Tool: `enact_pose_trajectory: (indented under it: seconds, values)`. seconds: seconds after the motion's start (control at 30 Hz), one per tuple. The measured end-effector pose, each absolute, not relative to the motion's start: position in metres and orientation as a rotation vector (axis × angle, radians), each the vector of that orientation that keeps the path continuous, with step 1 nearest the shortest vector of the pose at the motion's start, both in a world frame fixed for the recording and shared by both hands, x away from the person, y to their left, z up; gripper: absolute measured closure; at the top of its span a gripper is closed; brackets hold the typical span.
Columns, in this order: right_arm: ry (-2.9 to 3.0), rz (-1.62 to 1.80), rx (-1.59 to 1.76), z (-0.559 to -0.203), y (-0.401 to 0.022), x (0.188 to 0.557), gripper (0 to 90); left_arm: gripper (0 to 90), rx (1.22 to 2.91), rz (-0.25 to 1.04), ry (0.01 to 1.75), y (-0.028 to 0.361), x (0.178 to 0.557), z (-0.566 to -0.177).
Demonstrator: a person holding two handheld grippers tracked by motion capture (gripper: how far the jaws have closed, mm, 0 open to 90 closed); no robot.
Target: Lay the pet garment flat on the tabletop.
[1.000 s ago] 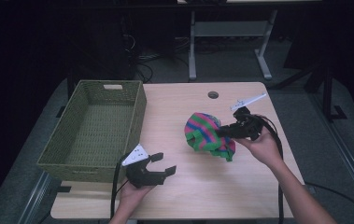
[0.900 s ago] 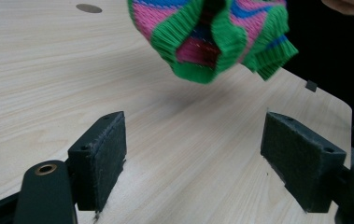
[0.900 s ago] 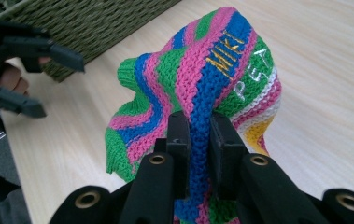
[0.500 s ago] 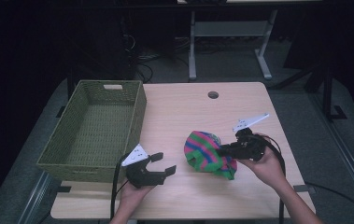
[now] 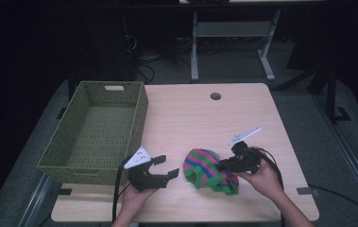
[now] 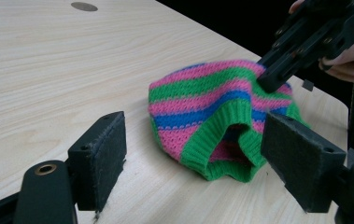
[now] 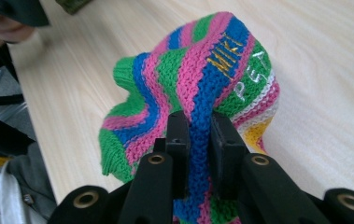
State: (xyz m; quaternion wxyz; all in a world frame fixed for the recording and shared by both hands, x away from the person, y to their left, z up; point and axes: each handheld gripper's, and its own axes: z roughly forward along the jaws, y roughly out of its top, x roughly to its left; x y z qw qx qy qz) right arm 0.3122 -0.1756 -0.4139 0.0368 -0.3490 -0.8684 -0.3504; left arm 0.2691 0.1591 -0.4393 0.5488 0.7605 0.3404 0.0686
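The right gripper (image 7: 198,140) has its jaws closed almost together on a fold of the striped knit hat (image 7: 188,84); the pink, green and blue wool is pinched between the two pads and spreads out beyond the tips, with yellow stitched letters just past them. In the high view the right gripper (image 5: 224,165) grips the hat (image 5: 207,171) at its right edge while the hat's lower part rests on the wooden surface (image 5: 200,118). The left gripper (image 6: 193,158) has its jaws spread wide with nothing between the pads; the hat (image 6: 212,107) lies just beyond them, its green ribbed opening turned toward them. A green woven basket (image 5: 96,130) stands on the surface, on the far side of the left gripper (image 5: 165,168) from the hat.
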Motion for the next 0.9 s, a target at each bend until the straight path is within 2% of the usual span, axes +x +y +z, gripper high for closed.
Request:
enact_pose_trajectory:
  seconds: [0.47,0.9]
  values:
    - [-2.673,-1.028,-1.051,-0.440,-0.174,0.315,72.5,22.2,1.809,0.152,0.801,0.157,0.270,-0.440]
    - [-2.652,-1.050,-1.025,-0.440,-0.175,0.312,58.3,22.2,1.814,0.148,0.799,0.158,0.271,-0.441]
